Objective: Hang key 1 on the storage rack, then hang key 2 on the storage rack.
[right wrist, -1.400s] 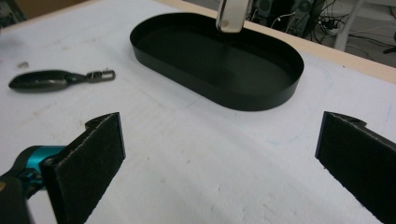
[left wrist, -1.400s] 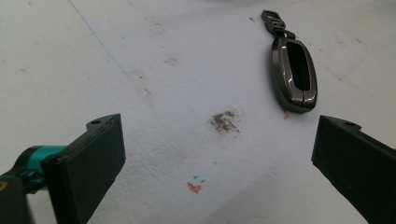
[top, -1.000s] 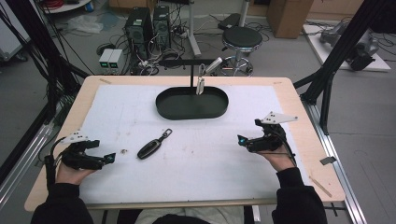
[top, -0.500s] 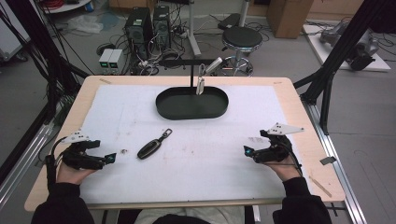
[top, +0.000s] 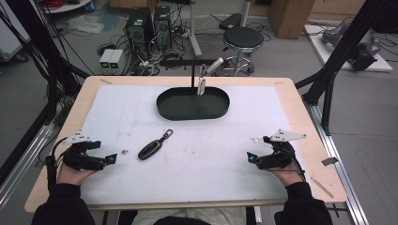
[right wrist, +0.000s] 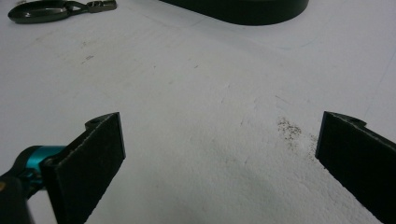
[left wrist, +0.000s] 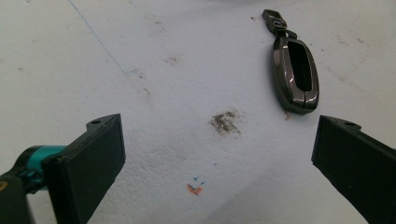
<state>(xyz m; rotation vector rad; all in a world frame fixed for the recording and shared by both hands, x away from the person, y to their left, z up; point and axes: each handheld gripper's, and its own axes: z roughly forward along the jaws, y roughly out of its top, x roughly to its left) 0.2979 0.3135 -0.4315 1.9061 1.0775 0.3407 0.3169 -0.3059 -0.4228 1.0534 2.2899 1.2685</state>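
1. Starting nearest the lower edge of the high view, we find the left gripper (top: 110, 159) at lower left, resting low on the white table cover (top: 211, 154). Its own view shows the jaws spread wide with nothing between them. Its position matches the earlier pictures.

2. We find the right gripper (top: 251, 158) at lower right, jaws likewise wide apart and empty in its own view. It sat higher in the frame a second ago and has since drawn back toward the lower edge and settled on the cover. We judge this a retreat to a rest pose, not an approach.

3. Moving up the frame, the key fob (top: 151, 149) lies flat on the cover left of centre, its clip end toward the upper right. It lies near the left gripper, apart from it and untouched. In the left gripper view the fob (left wrist: 296, 74) lies at upper right, beyond the right-hand jaw. In the right gripper view it (right wrist: 44, 11) is well off at upper left.

4. Farther still, the black oval tray (top: 220, 110) stands at upper centre, apparently empty, with a small stand (top: 193, 75) behind it.

5. In our judgement the pick has not begun; the left gripper is the better placed to take the fob.
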